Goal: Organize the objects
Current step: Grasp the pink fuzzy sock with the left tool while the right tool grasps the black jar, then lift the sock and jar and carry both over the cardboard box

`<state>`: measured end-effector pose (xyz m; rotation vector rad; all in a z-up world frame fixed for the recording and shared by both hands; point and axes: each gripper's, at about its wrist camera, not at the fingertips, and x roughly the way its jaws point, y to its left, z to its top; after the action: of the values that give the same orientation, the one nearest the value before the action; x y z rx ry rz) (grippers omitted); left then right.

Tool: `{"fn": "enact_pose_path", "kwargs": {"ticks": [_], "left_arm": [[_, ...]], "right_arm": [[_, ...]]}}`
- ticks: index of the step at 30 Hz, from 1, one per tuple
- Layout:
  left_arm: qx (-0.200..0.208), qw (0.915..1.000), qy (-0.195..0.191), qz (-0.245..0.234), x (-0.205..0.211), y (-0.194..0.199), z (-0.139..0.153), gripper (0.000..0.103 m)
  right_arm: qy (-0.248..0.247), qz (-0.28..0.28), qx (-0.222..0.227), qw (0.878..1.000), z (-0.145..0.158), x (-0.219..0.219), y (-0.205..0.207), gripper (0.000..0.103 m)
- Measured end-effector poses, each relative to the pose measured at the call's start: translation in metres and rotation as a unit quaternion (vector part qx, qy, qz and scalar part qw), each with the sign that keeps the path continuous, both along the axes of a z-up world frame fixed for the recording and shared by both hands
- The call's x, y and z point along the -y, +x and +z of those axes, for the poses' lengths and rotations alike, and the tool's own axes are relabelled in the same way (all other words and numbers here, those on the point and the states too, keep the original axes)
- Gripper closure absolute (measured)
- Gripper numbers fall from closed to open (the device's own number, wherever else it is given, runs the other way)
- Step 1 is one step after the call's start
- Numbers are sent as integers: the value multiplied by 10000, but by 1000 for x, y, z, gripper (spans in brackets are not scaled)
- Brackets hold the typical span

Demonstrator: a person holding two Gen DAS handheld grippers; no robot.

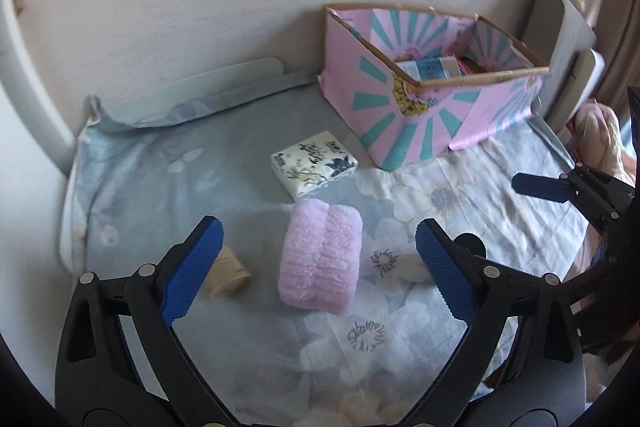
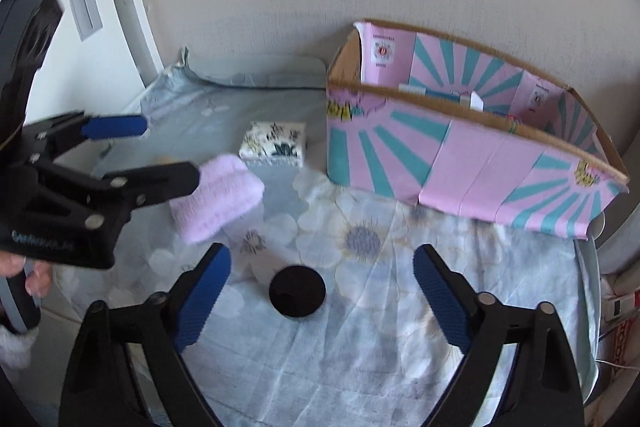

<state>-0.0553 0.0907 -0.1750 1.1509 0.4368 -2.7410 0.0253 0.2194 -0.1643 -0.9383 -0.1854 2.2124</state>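
Observation:
A pink fluffy folded cloth [image 1: 321,258] lies on the flowered bedsheet, between my left gripper's [image 1: 319,267] open, empty jaws; it also shows in the right wrist view [image 2: 218,197]. A white tissue pack with dark flower print [image 1: 314,163] [image 2: 274,143] lies beyond it. A beige tape roll [image 1: 228,273] sits by the left finger. A black round lid [image 2: 297,291] [image 1: 470,247] lies between my right gripper's [image 2: 322,297] open, empty jaws. A pink and teal cardboard box [image 1: 400,99] [image 2: 460,163] stands at the back right with several items inside.
The beige wall runs behind the bed. A white curved bed rail [image 1: 28,75] stands at the left. The sheet [image 2: 380,347] ends at a grey bed edge [image 2: 588,267] on the right. My left gripper [image 2: 132,151] shows at the left of the right wrist view.

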Motion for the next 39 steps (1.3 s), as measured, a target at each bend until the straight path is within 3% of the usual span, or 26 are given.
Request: {"fn": "enact_pose_path", "kwargs": {"ticks": [2, 13, 19, 22, 32, 39], "left_arm": [[51, 9999, -36, -143, -5, -8, -8, 13], [348, 9988, -67, -344, -12, -29, -47, 26], [452, 9985, -23, -293, -10, -29, -60, 53], [457, 9986, -2, -282, -6, -29, -60, 58], [410, 9988, 151, -202, 0, -23, -52, 59], [191, 9998, 63, 1, 7, -11, -12, 59]], "right_arm": [[-27, 0, 28, 10000, -8, -4, 3, 29], [-5, 236, 35, 9997, -32, -12, 3, 50], [-107, 383, 14, 9992, -38, -14, -2, 69], [-80, 450, 53, 9989, -40, -11, -4, 70], [-198, 519, 11, 9985, -29, -9, 2, 70], [-155, 670, -84, 9976, 3, 4, 8, 70]]}}
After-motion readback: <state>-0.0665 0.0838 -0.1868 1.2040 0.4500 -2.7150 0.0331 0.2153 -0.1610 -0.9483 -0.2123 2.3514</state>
